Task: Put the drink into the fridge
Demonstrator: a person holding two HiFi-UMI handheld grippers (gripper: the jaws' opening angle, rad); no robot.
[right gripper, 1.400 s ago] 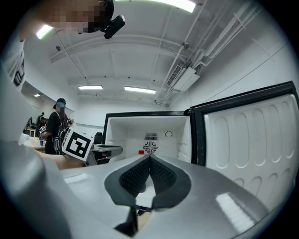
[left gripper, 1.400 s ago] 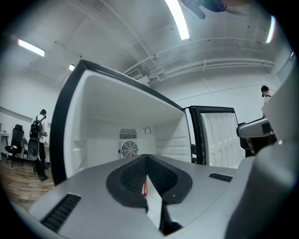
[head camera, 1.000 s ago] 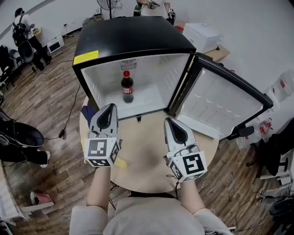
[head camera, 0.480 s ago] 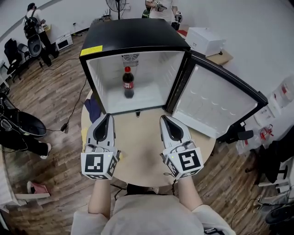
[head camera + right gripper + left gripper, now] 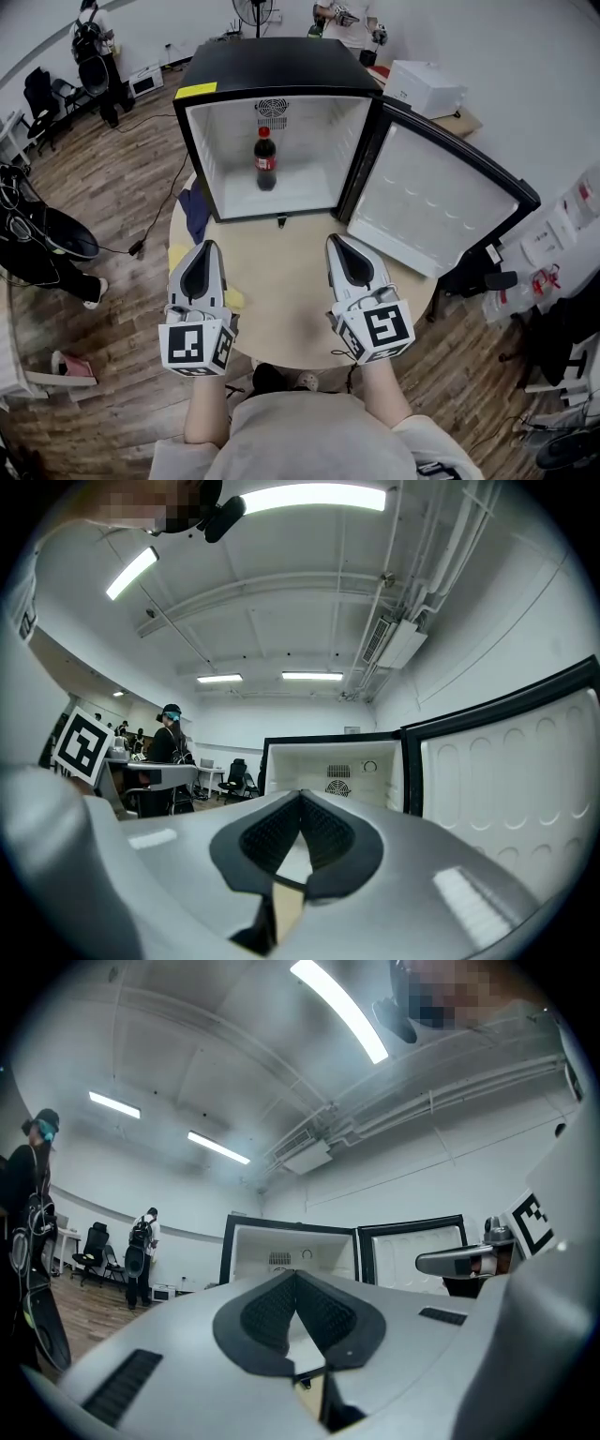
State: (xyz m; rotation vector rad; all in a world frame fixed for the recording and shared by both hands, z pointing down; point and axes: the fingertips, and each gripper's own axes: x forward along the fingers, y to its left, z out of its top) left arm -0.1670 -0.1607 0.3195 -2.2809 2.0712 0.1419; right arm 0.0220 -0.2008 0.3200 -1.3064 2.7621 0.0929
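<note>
A dark cola bottle with a red cap stands upright inside the open black mini fridge, towards the back of its white interior. The fridge door is swung wide to the right. Both grippers hover over the round table in front of the fridge. My left gripper is shut and holds nothing. My right gripper is also shut and holds nothing. In both gripper views the jaws meet at their tips, with the fridge seen beyond them.
A blue cloth and a yellow object lie on the table's left side. A white box sits behind the fridge. People stand at the back and office chairs line the left.
Both grippers have drawn back from the fridge towards me, the left one furthest. The bottle has stayed in place inside the fridge.
</note>
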